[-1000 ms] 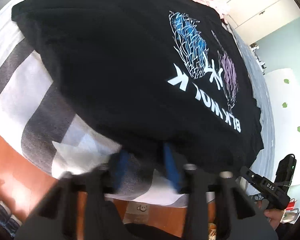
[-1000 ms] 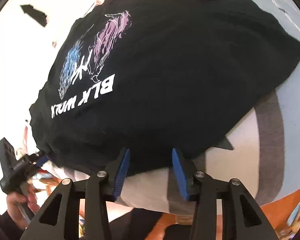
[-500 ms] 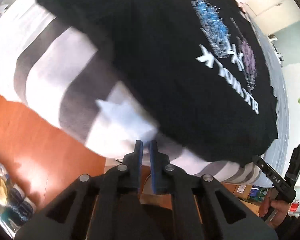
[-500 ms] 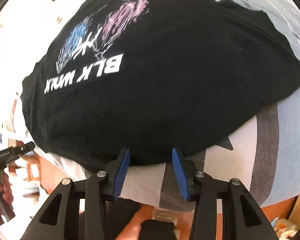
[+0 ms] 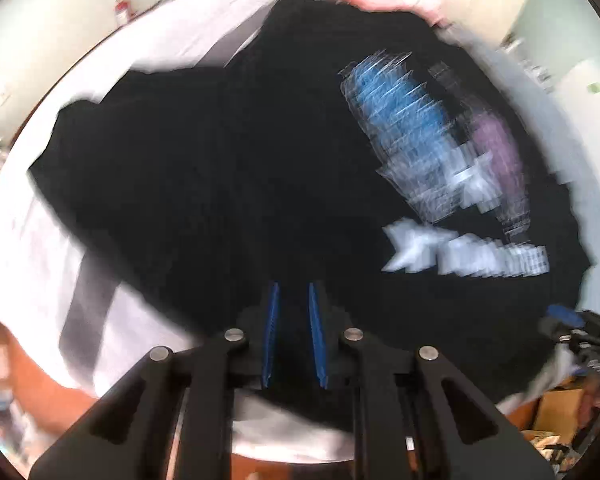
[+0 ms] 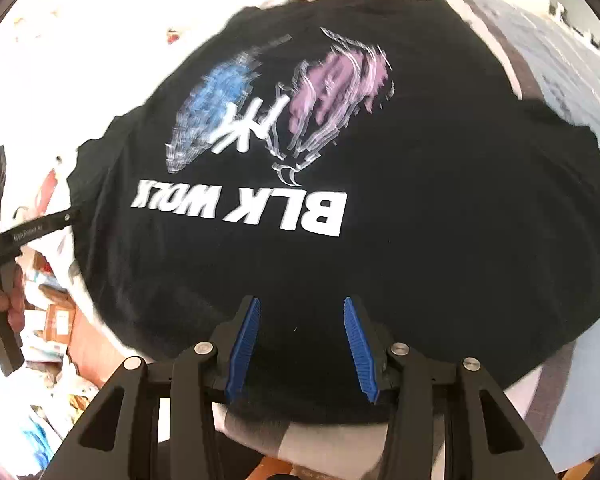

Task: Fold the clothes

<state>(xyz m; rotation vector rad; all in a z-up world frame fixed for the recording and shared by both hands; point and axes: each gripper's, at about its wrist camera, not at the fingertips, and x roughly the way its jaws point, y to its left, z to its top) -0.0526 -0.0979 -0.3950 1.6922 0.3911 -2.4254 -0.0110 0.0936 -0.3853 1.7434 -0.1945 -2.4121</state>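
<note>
Black cotton T-shirt lies spread flat on the bed, print side up, with a blue and purple graphic and white lettering "BLK WOLF" reading upside down from the right wrist view. Its near hem hangs toward the bed's edge. Right gripper sits at that hem, jaws set wide apart with dark cloth between the blue pads. Left gripper is at the same hem further along, jaws narrowly parted; whether they pinch fabric I cannot tell through the blur. Grey and white striped bedding shows around the shirt
</note>
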